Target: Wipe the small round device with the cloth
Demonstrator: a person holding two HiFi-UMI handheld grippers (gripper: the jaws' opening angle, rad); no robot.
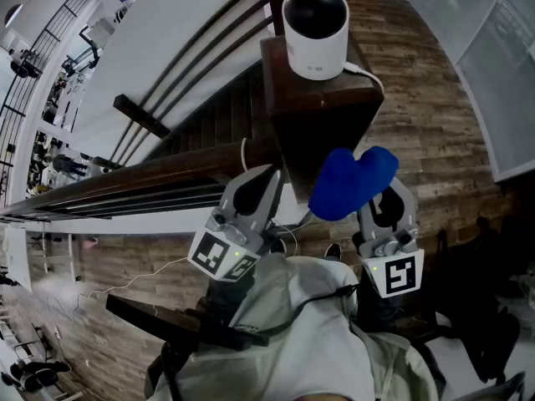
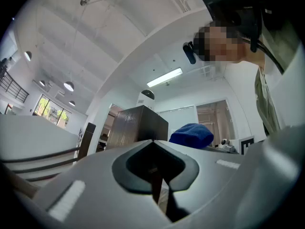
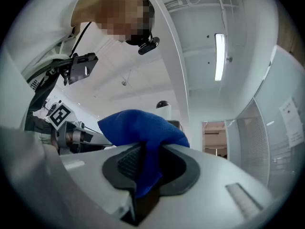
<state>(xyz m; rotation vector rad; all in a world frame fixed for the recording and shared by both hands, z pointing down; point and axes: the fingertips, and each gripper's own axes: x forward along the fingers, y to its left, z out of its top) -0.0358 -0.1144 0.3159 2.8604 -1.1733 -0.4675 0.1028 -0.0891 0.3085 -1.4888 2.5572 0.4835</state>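
Your right gripper (image 1: 383, 209) is pinching the blue cloth (image 1: 351, 182), your left gripper (image 1: 267, 180) pressed together, empty, just beside. The device (image 1: 315, 30) stands atop the dark post (image 1: 322, 111), well ahead of both: bring the cloth's bunched end to its white side and wipe round lightly, so it doesn't slide off or tug its cable (image 1: 369, 75). No container in sight here.

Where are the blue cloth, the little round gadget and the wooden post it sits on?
blue cloth (image 1: 351, 182): head view, middle of the bunched part.
little round gadget (image 1: 316, 25): head view, its dark top.
wooden post (image 1: 322, 119): head view, its front face.
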